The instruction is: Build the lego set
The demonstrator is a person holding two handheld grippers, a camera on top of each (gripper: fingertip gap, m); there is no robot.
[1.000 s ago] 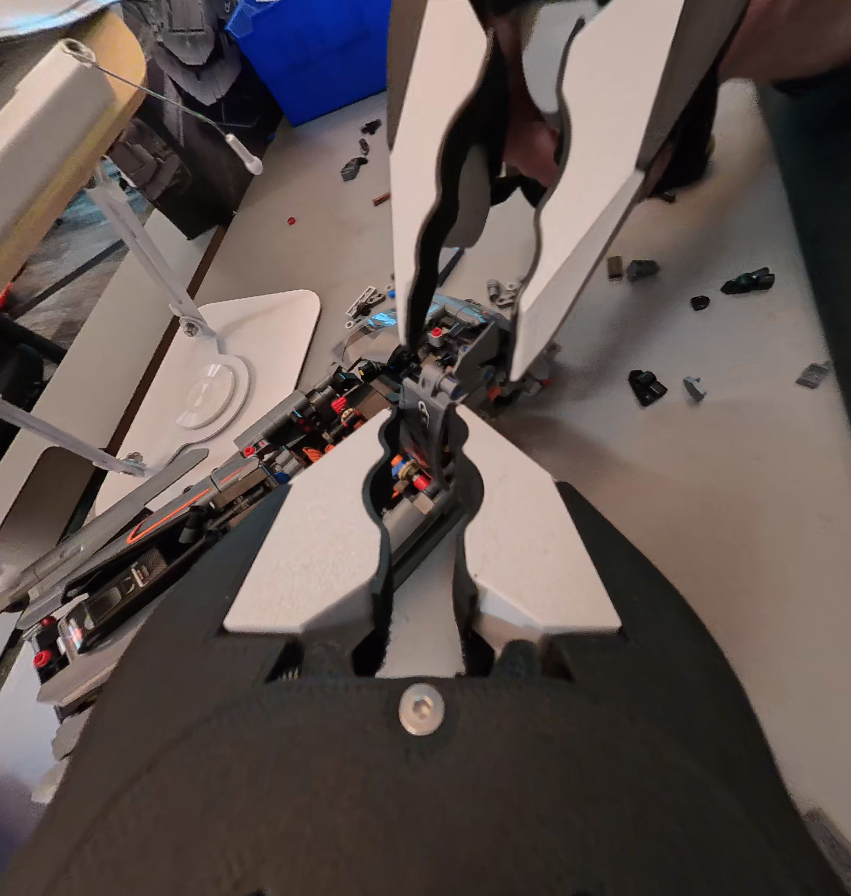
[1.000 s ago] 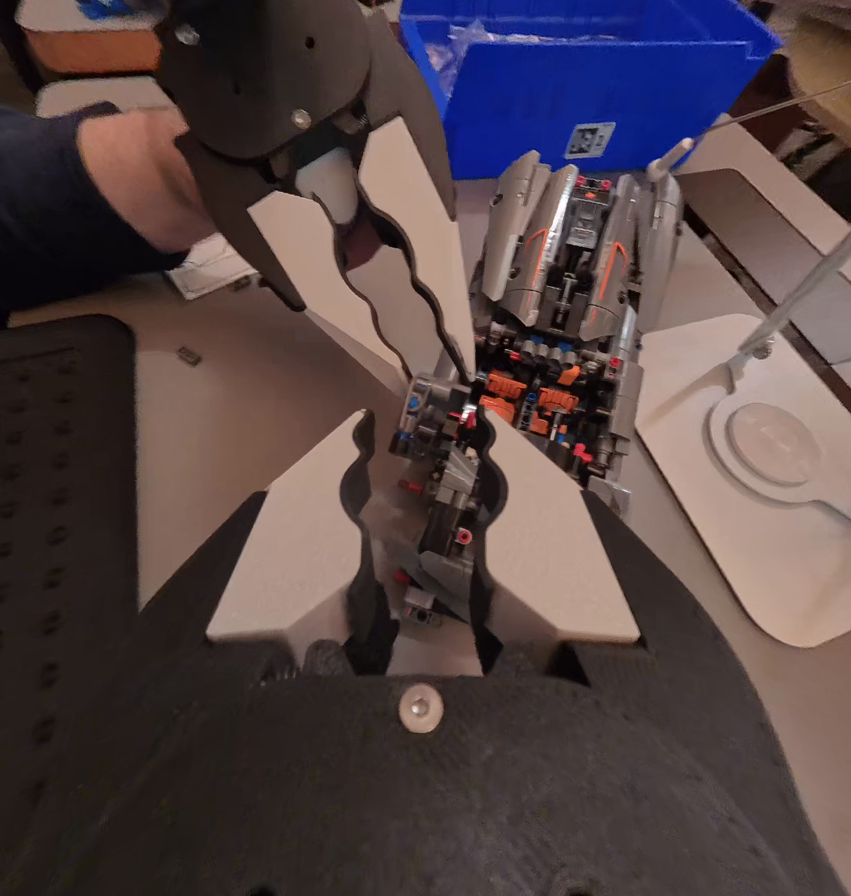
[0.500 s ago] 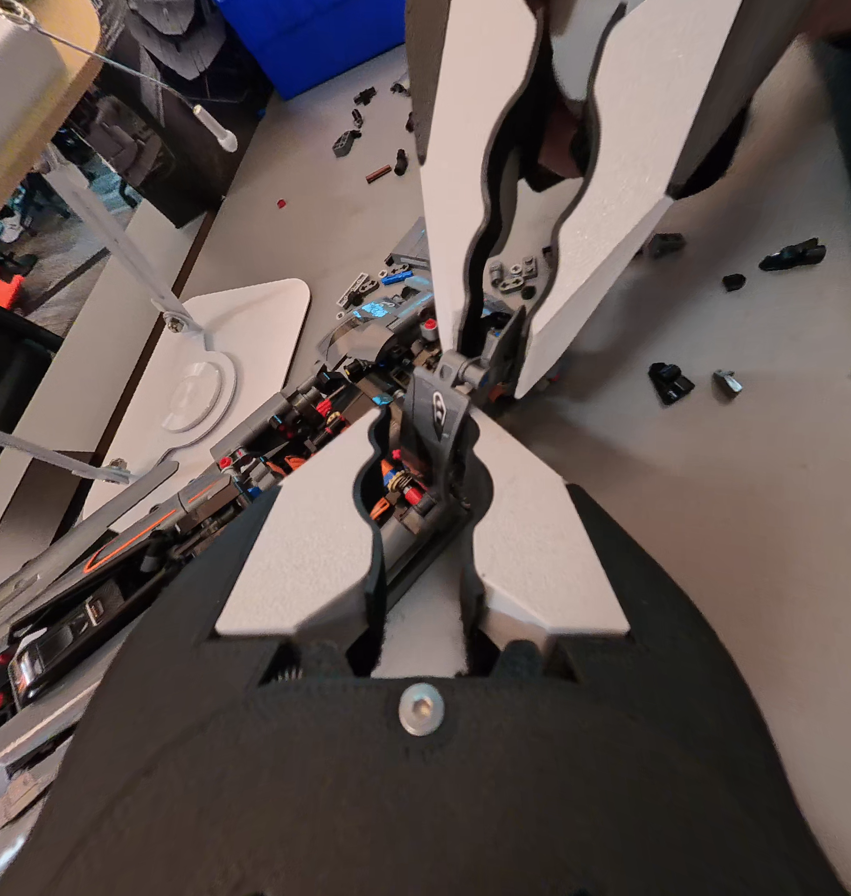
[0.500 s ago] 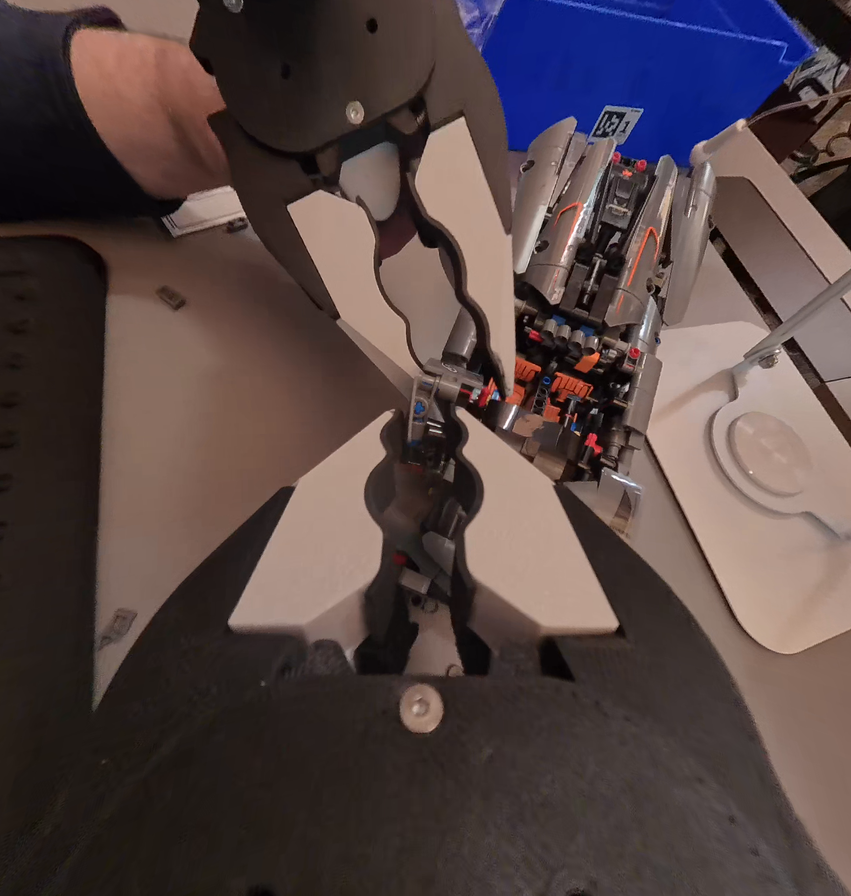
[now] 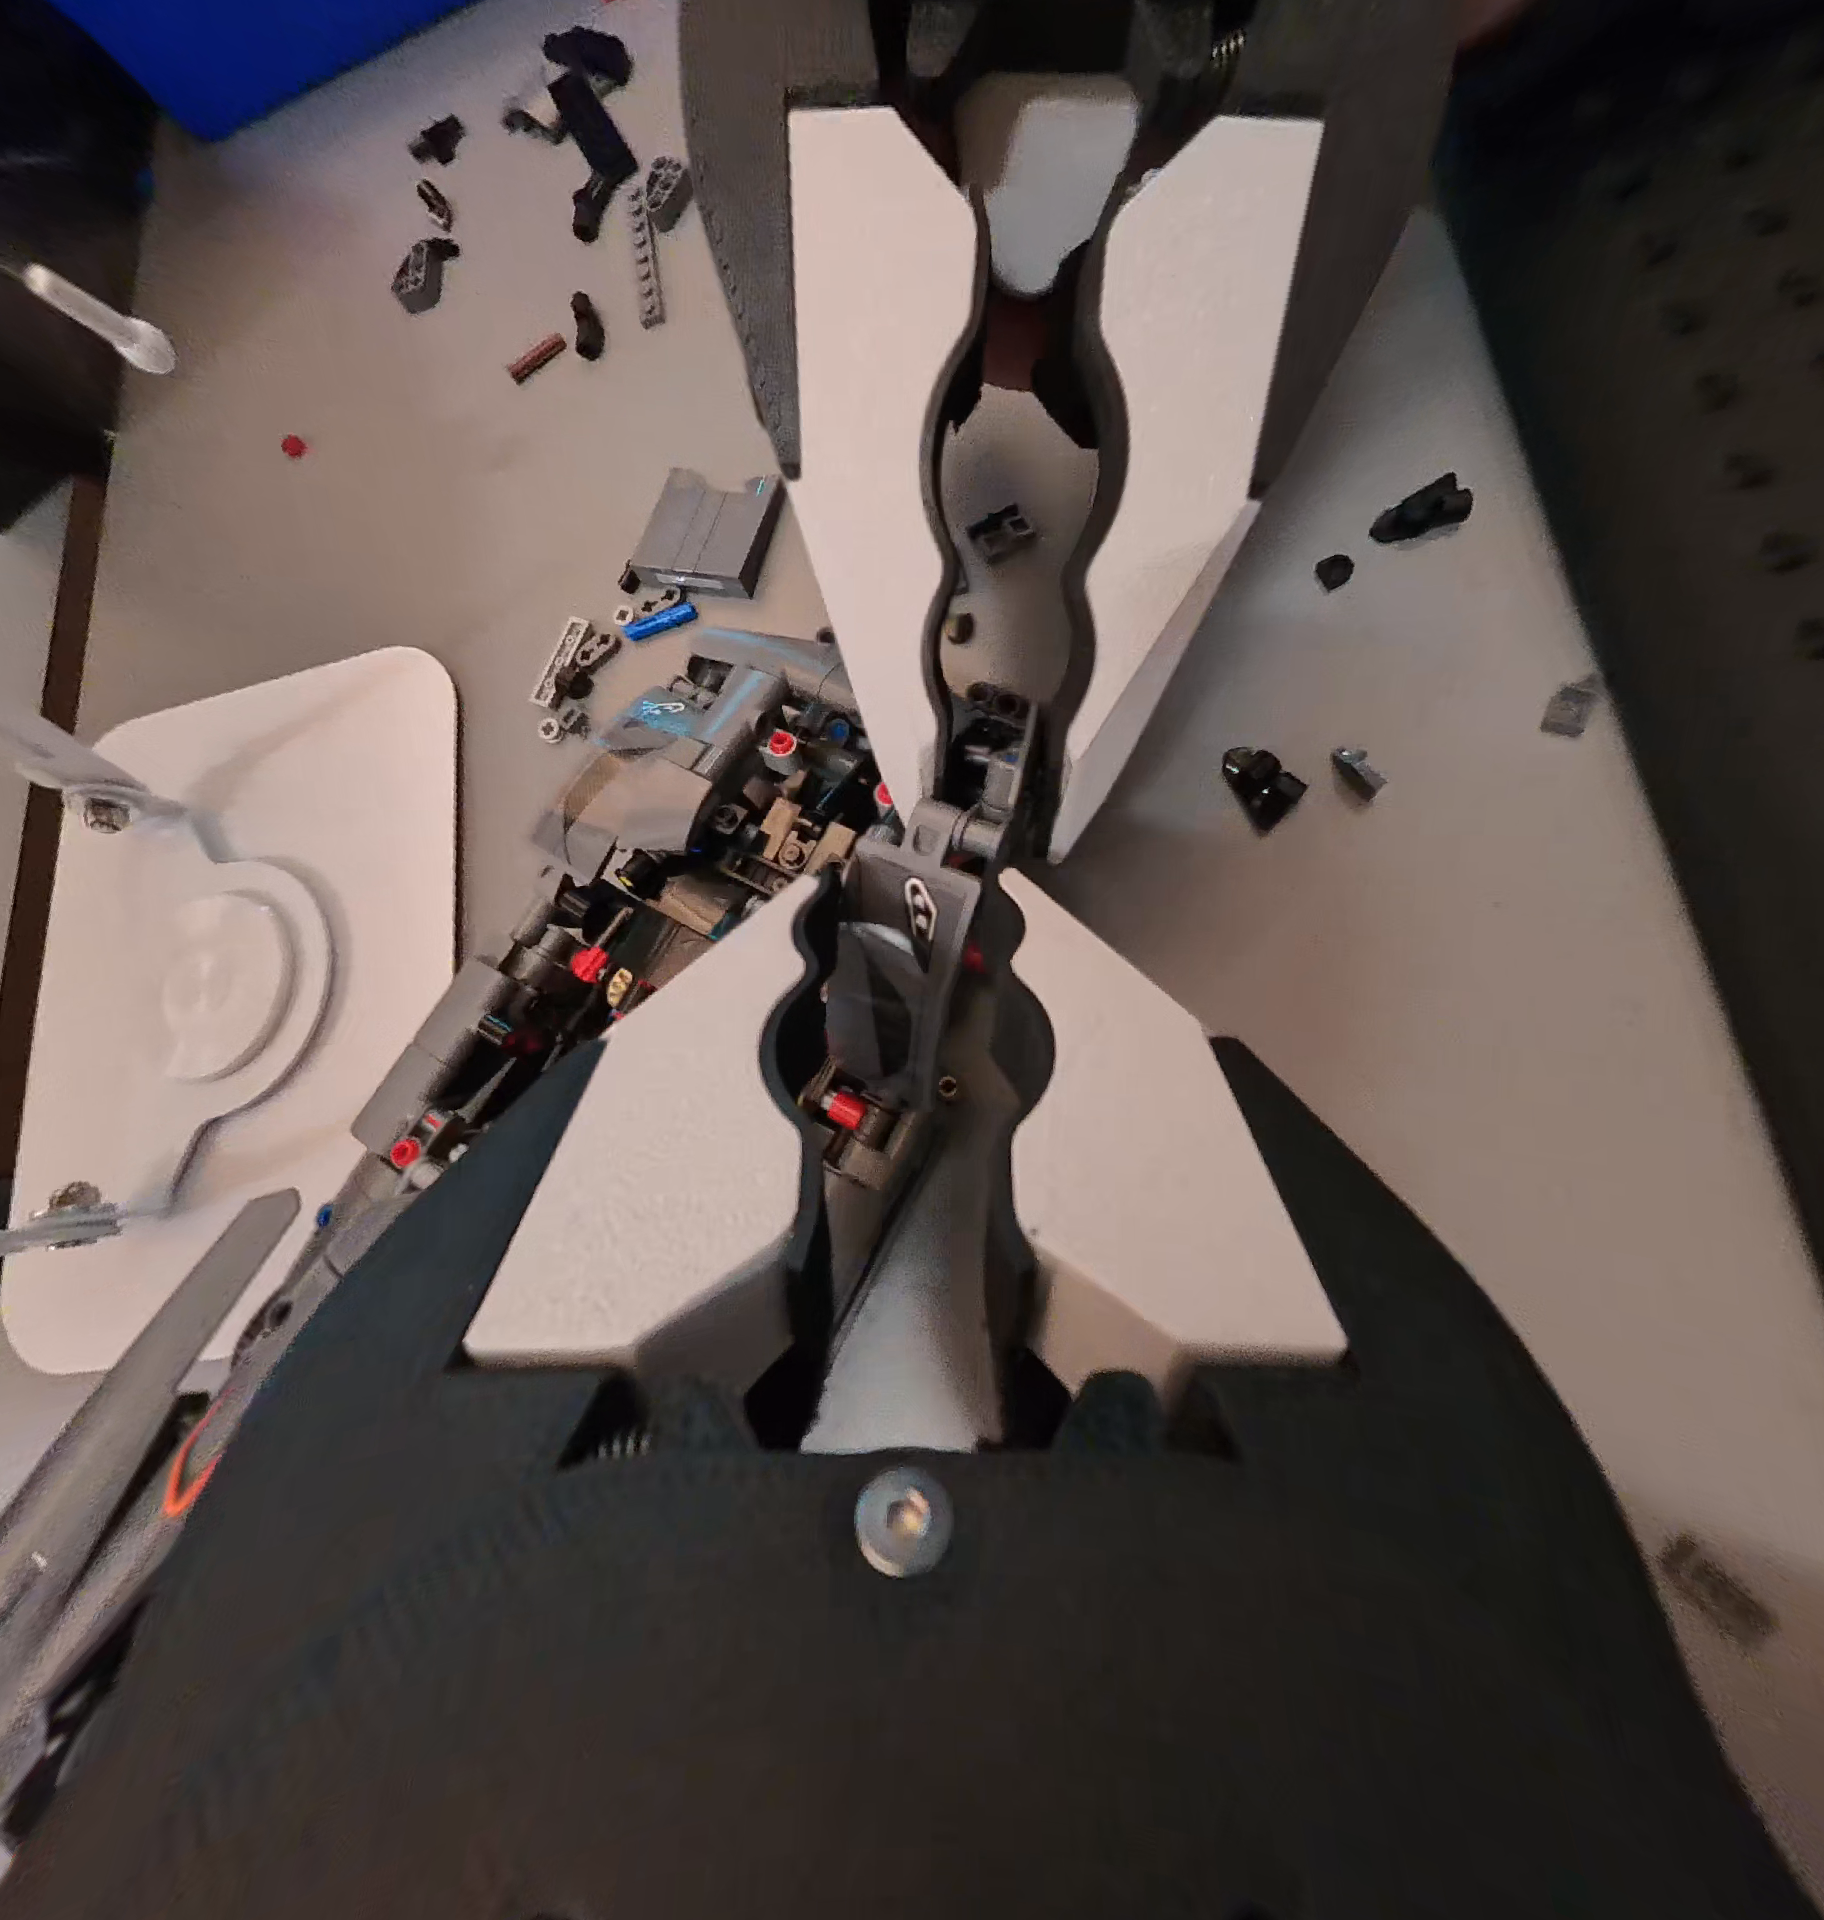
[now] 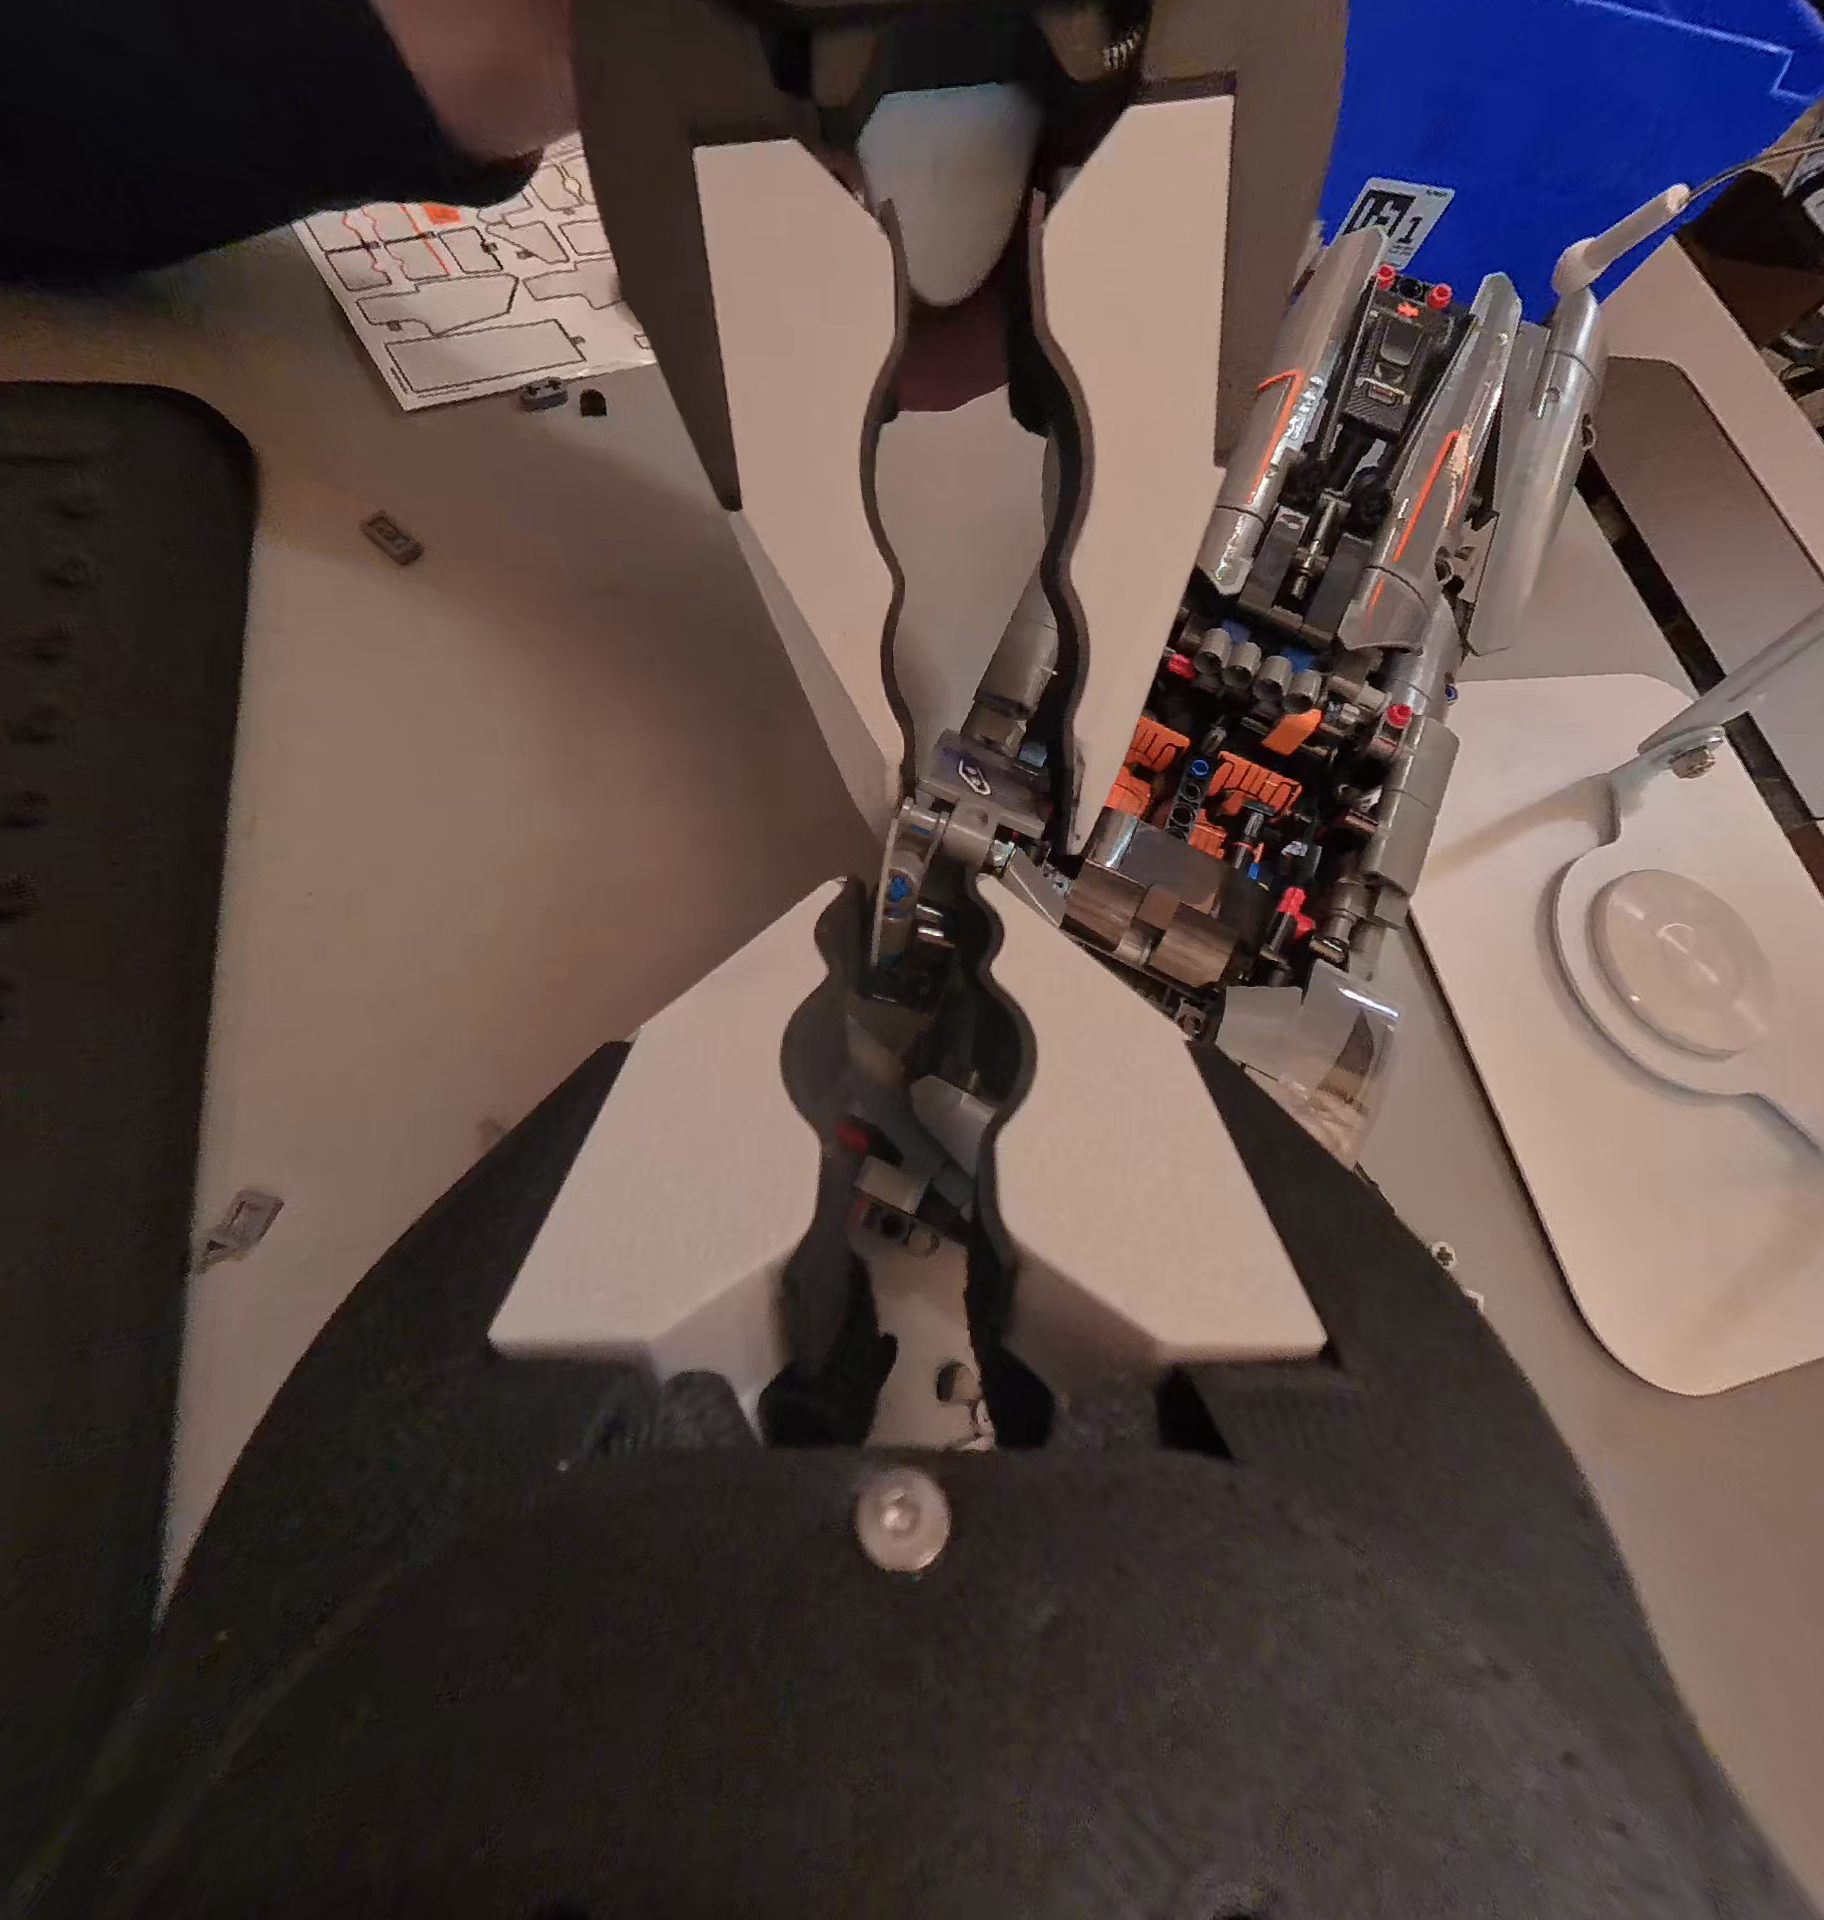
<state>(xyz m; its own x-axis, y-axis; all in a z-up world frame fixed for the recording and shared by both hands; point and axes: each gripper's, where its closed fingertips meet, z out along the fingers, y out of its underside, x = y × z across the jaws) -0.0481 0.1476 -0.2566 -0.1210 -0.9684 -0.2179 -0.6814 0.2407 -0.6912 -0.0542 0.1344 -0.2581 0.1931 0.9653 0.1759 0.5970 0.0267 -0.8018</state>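
A grey lego car model with orange and red parts lies on the table (image 5: 679, 852) (image 6: 1303, 727). My left gripper (image 5: 913, 883) is shut on a dark grey curved panel (image 5: 913, 935) at the model's side. My right gripper (image 6: 913, 888) is shut on a grey beam assembly (image 6: 908, 997) joined to that panel by a light grey connector (image 6: 955, 826). The two grippers meet tip to tip. The right gripper comes down from the top of the left wrist view (image 5: 975, 800), and the left gripper from the top of the right wrist view (image 6: 986, 810).
A blue bin (image 6: 1573, 114) stands behind the model. A white stand base (image 6: 1666, 1039) (image 5: 233, 935) lies beside it. Loose dark pieces (image 5: 1261, 784) are scattered on the table. There is also a sticker sheet (image 6: 472, 281) and a black mat (image 6: 77, 831). Only a small space, under 4 cm, lies between the two pairs of fingers.
Both grippers have swung round until they face each other tip to tip over the held parts. The right gripper's jaws have narrowed onto the beam assembly. The views now look more steeply down.
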